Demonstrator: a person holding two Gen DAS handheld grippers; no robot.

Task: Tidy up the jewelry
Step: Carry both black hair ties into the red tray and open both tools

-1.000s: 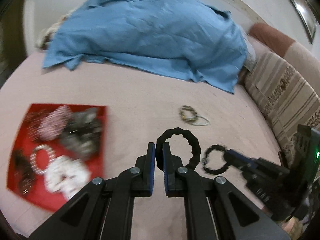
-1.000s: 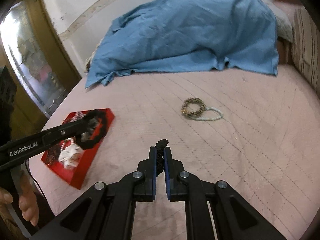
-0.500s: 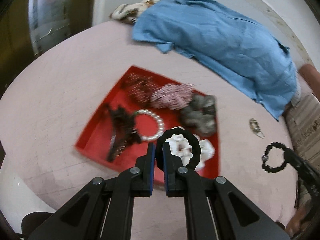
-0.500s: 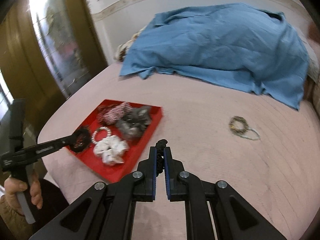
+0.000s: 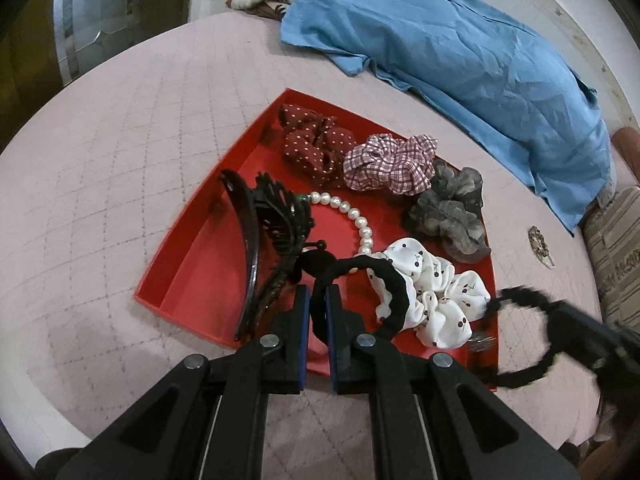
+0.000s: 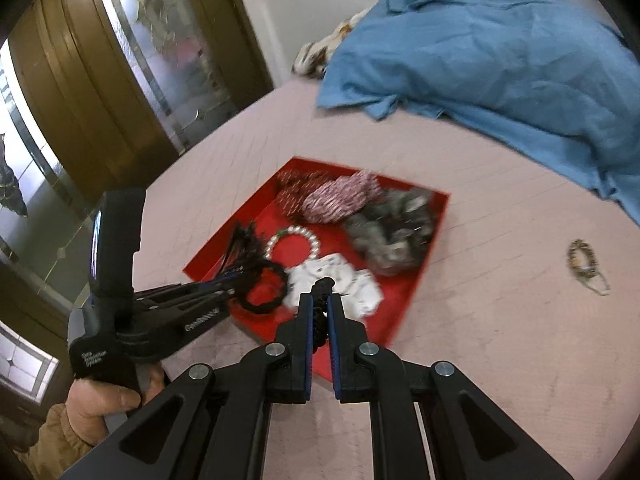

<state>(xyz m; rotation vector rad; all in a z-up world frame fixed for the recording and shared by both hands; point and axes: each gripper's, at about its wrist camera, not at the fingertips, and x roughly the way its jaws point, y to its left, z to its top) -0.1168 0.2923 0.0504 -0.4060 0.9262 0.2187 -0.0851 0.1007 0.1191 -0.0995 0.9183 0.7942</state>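
Your red tray (image 5: 192,248) looks like smooth matt plastic. Scrunchies (image 5: 390,164) are soft cloth; pearl bracelet (image 5: 362,224) is glossy, hair claw (image 5: 250,224) shiny black plastic. Bed cover (image 5: 120,140) is matt quilted fabric, blue shirt (image 5: 460,48) wrinkled cloth. Tool (image 5: 316,312) arms: matt black plastic w/ metal rivets.

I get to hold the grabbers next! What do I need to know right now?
Left gripper: shut on a black hair band, held above the near edge of the red tray.
Right gripper: shut on a black bracelet, also over the tray's near side.
In the tray: four scrunchies, a pearl bracelet and a black hair clip.
Done: both black pieces picked up and brought to the tray.
Left: open each gripper to drop them in, then fetch the bead bracelets lying on the bed, to the right of the tray.
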